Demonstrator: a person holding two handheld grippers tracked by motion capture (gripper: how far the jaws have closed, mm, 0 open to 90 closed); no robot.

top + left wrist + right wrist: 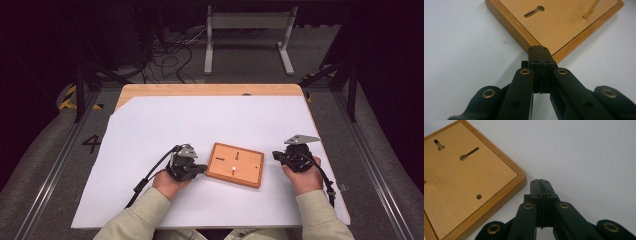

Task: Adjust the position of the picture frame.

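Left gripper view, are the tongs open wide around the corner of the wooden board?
No, the left tongs are shut, their jaws pressed together with nothing between them, just at the corner of the wooden board.

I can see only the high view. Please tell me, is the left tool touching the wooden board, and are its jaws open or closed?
Observer: In the left gripper view the left tool has its jaws pressed shut, nothing between them, with the tips right at a corner of the wooden board; contact I cannot confirm.
Operator: And the right tool?
Observer: The right tool is shut too, empty, standing apart from the board's edge over the white sheet.
Operator: What is the pale dot on the board?
Observer: A thin wooden peg that rises tilted from the board; the dark marks are keyhole-shaped slots.
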